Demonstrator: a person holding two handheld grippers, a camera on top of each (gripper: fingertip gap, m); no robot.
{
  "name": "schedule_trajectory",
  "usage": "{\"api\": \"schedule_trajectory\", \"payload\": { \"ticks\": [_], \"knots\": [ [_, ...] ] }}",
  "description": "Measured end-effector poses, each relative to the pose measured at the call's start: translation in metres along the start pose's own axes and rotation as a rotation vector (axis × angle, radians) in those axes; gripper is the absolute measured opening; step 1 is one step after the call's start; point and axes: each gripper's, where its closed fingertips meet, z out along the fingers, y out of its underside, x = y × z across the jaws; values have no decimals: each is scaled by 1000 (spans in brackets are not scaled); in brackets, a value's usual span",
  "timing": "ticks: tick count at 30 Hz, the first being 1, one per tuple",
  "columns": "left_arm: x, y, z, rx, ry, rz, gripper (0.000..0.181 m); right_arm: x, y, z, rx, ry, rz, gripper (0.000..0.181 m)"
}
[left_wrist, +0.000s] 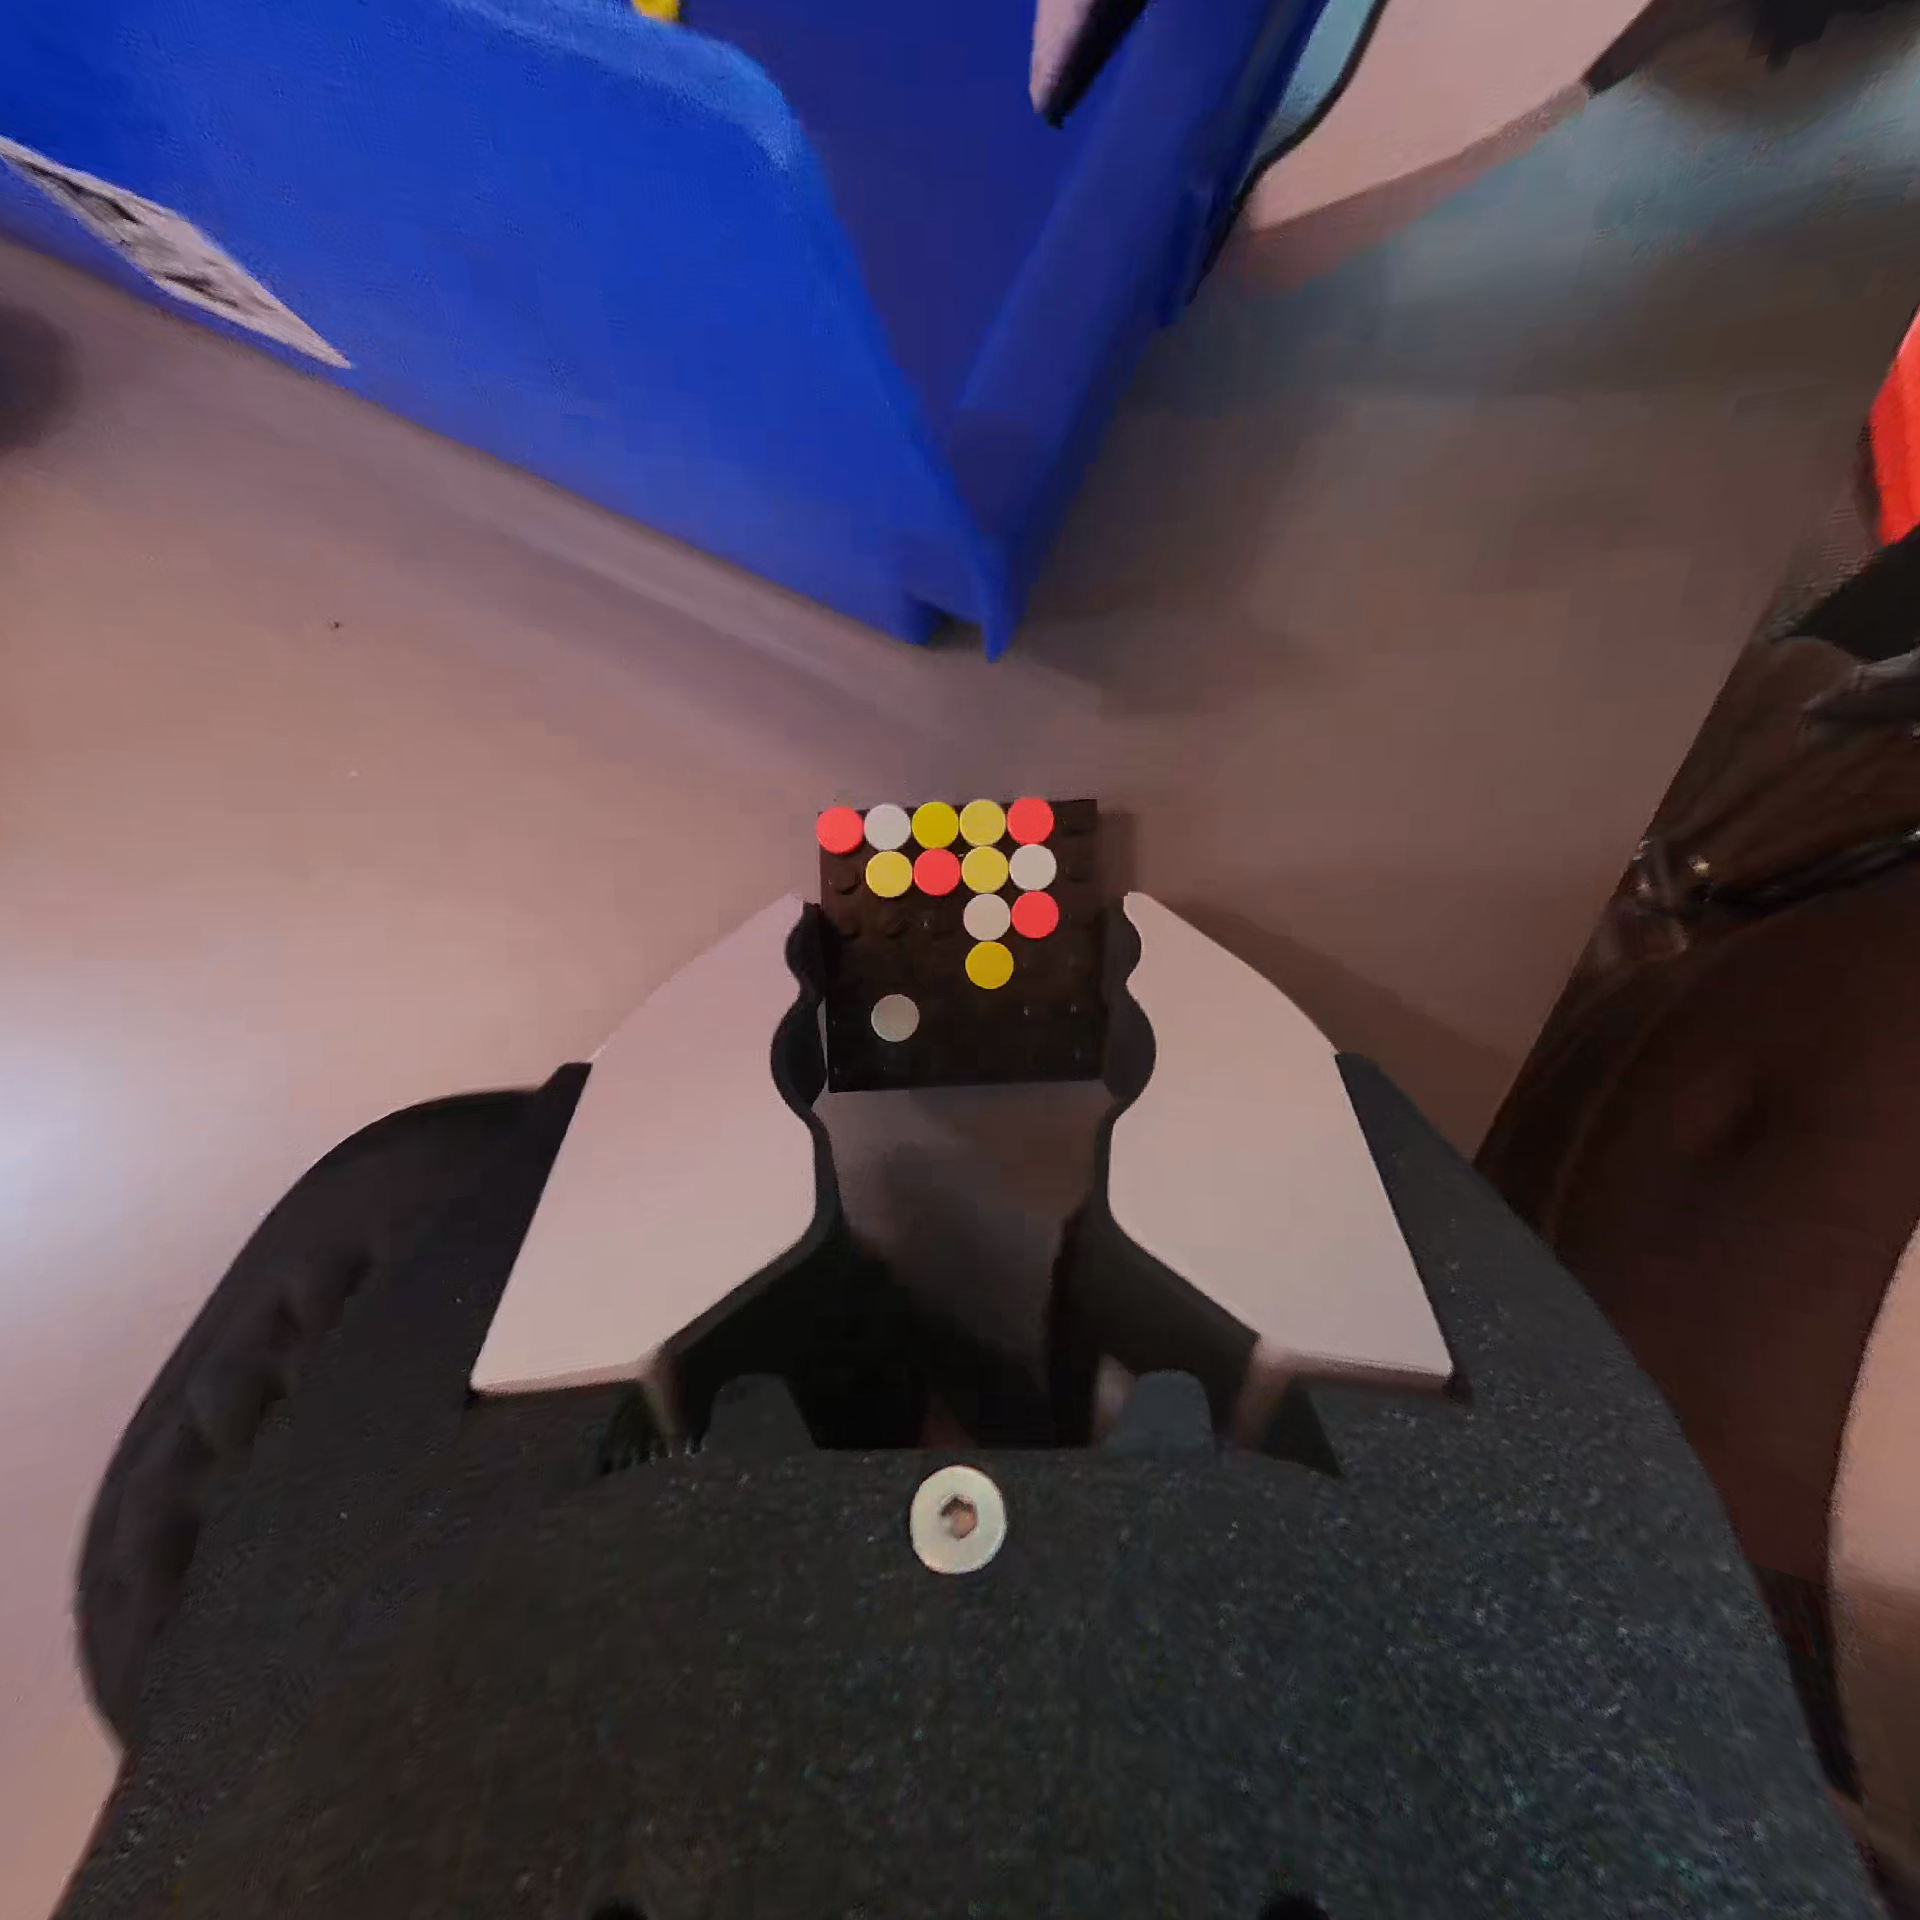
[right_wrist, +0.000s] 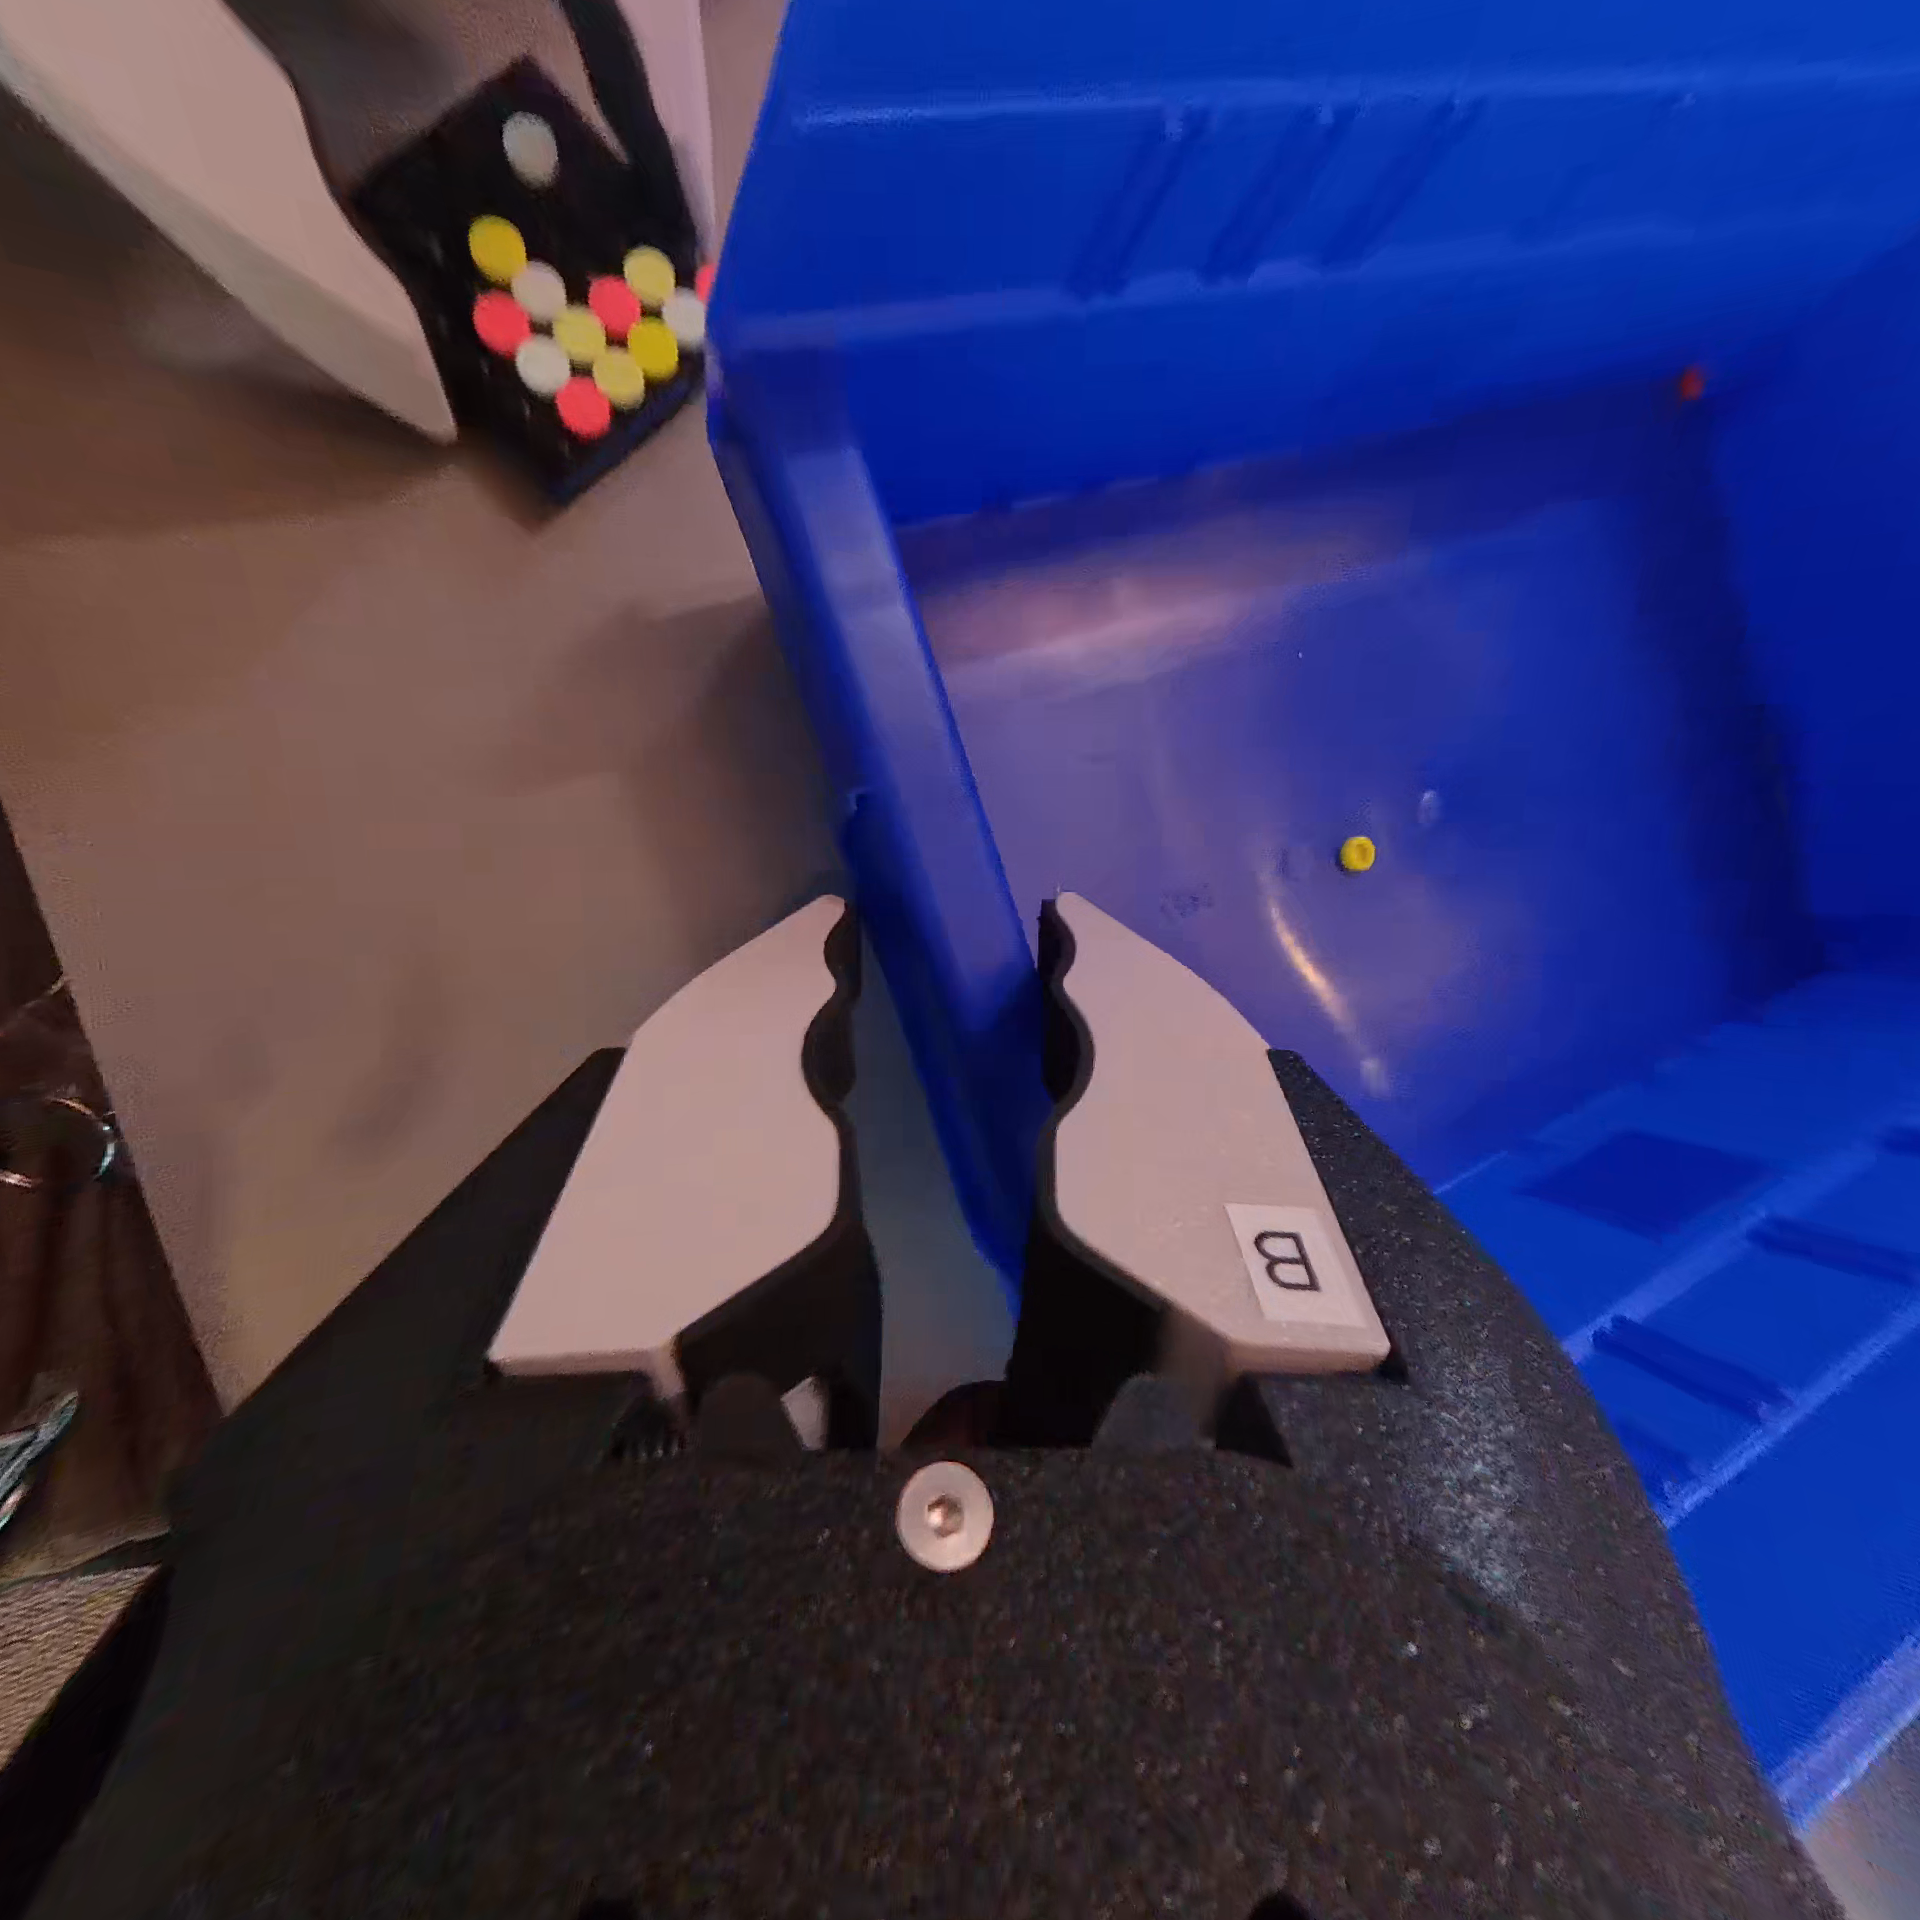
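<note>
Plate (left_wrist: 961, 1029): black, studded, dotted with red, yellow and pale grey discs (left_wrist: 985, 871) in shrinking rows.
Bin (right_wrist: 1299, 343): saturated blue; white label with black print on its outer wall.
Stud (right_wrist: 1357, 853) in the bin: yellow.
Table (left_wrist: 312, 831): plain pinkish-grey.
Gripper fingers (right_wrist: 717, 1132): pale grey, black-edged.

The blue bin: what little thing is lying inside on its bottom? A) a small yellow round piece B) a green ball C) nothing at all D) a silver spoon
A: the right wrist view shows a small yellow round piece lying on the floor of the blue bin.
</note>
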Motion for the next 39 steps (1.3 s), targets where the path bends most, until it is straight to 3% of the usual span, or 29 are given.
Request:
{"api": "schedule_trajectory", "payload": {
  "ticks": [3, 5, 9, 11, 13, 15, 17, 20, 25, 28, 30, 36, 39],
  "knots": [
    [-19, -7, -30, 82, -51, -9, 52, -6, -9, 2, 53, -24, -11, 31],
    [-36, -26, -61, 199, -106, 11, 51, -15, -18, 3, 113, -77, -1, 30],
    [-62, -90, -117, 462, -203, 183, 51, -22, -22, 2, 126, -139, 11, 33],
    [-66, -123, -124, 526, -213, 292, 51, -28, -32, -8, 171, -216, 101, 46],
    [-75, -155, -119, 562, -238, 392, 51, -27, -56, -37, 312, -301, 200, 48],
    [-81, -186, -110, 615, -249, 503, 51, -4, -82, -77, 490, -308, 274, 52],
    [-89, -213, -100, 672, -290, 591, 51, 42, -99, -114, 648, -239, 362, 52],
    [-100, -239, -79, 717, -349, 694, 51, 116, -101, -135, 741, -146, 430, 51],
    [-119, -257, -35, 647, -398, 754, 51, 173, -100, -90, 632, -349, 379, 51],
    [-130, -266, -22, 601, -429, 772, 51, 198, -107, -67, 656, -381, 341, 21],
    [-134, -263, -16, 601, -413, 734, 48, 207, -104, -59, 696, -357, 320, 15],
    [-124, -238, -12, 691, 113, 195, 60, 196, -93, -52, 842, -418, 231, 14],
    [-119, -222, -3, 705, 210, 165, 48, 186, -93, -49, 829, -463, 190, 14]
  ]
}}
